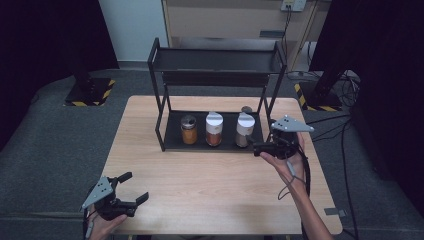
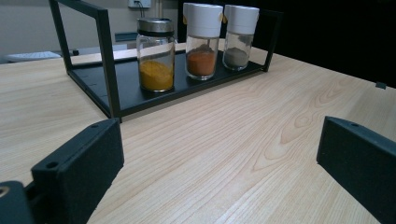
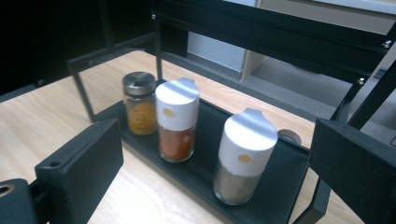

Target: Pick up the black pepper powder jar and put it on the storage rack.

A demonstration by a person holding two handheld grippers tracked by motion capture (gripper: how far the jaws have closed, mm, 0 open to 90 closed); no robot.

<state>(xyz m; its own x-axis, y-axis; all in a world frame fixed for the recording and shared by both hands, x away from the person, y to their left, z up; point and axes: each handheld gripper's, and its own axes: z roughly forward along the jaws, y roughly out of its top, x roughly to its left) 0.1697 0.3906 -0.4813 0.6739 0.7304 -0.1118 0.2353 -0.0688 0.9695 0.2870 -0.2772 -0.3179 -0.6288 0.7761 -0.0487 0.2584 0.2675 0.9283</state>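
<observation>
Right gripper (image 1: 256,148): released, jaws wide apart, nothing between the pads. It sat just off the front right corner of the rack's bottom shelf, pointed toward the jars.
Grey-spice jar (image 3: 243,156): white cap, grey powder, upright on the bottom shelf at its right end. In the right gripper view it stood nearest the jaws, ahead of them and apart from both.
Red-spice jar (image 3: 176,120): white cap, upright, middle of the row, near the grey one but not touching it.
Yellow-spice jar (image 3: 140,103): metal shaker lid, upright, left end of the row as seen in the high view.
Rack (image 1: 162,125): black two-tier frame on the far half of the table; all three jars on the lower tray.
Left gripper (image 1: 136,188): released too, jaws spread with bare wood between them. Held low at the near left corner of the table, well apart from the rack, facing the jars.
Table (image 1: 210,195): light wood; the near half carried nothing but the two grippers.
Small round lid-like thing (image 3: 289,136): behind the grey jar at the back of the tray; too small to identify.
</observation>
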